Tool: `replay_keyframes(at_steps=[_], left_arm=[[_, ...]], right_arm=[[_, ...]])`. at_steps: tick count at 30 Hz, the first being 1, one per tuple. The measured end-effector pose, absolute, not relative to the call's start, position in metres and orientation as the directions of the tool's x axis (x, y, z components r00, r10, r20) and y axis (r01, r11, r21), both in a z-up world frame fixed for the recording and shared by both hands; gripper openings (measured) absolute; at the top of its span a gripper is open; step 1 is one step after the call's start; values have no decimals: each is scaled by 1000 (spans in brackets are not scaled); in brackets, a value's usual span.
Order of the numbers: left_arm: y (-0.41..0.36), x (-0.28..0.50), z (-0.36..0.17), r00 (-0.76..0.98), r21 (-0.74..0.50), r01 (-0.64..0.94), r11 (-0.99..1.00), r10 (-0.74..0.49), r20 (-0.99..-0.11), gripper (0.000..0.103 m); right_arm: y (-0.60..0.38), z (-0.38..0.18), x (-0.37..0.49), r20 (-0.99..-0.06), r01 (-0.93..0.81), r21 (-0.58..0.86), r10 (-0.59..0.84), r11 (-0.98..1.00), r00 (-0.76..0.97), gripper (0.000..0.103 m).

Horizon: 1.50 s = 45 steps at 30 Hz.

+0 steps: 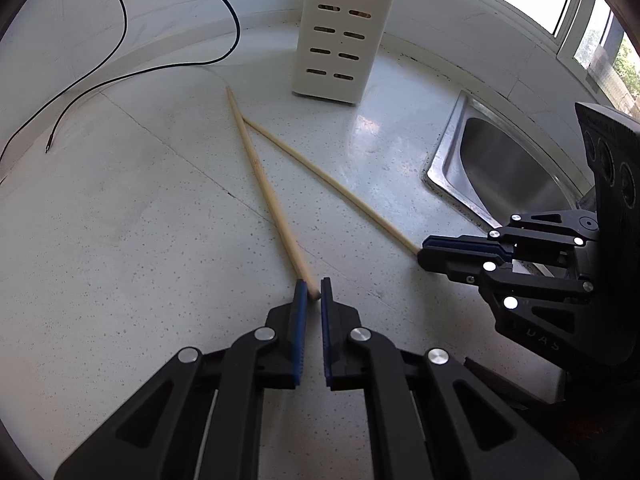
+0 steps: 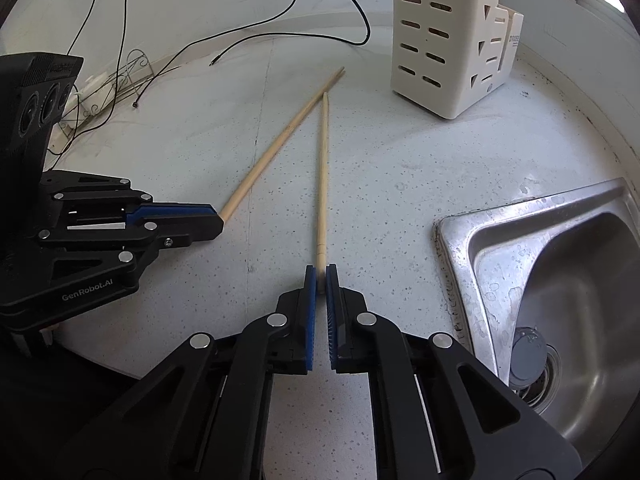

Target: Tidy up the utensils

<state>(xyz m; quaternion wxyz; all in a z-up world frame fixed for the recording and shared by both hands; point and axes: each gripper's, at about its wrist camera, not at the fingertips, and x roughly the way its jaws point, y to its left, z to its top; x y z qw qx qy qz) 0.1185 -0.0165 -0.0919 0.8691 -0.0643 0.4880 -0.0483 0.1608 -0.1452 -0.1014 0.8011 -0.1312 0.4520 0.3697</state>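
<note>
Two wooden chopsticks lie on the speckled white counter, their far tips close together. My left gripper (image 1: 314,292) is shut on the thick end of the left chopstick (image 1: 264,184); it shows from the side in the right wrist view (image 2: 216,220) holding that chopstick (image 2: 280,140). My right gripper (image 2: 321,278) is shut on the thick end of the right chopstick (image 2: 322,168); in the left wrist view it (image 1: 422,254) grips that chopstick (image 1: 332,184). A white slotted utensil holder (image 1: 340,32) stands upright at the back, also in the right wrist view (image 2: 444,36).
A steel sink (image 2: 560,280) is set into the counter at the right, also in the left wrist view (image 1: 500,168). A loose black cable (image 1: 120,68) trails over the back left counter. A wire rack (image 2: 108,84) lies at the far left. A window runs behind.
</note>
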Motion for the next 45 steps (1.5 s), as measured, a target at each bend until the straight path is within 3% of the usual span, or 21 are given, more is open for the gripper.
replay_keyframes(at_steps=[13,27,30,39,45], left_arm=[[10,104,-19,725,-105,-11,994,-65,-686,6],[27,103,54,860,-63,-35,997,-2,-511,5],[29,106,62,872,-60,-36,998,2,-489,0],[30,108,60,870,-45,-23,999,-2,-493,0],[38,103,36,825,-59,15,998,-46,-563,0]], right_arm=[[-188,-22,164,-605,-636,228,619,737,501,4],[-186,29,175,-475,-657,230,672,718,569,4],[-185,36,178,-453,-654,233,675,720,582,4],[-183,43,182,-427,-650,249,684,718,592,4],[-185,42,182,-427,-642,254,680,723,597,4]])
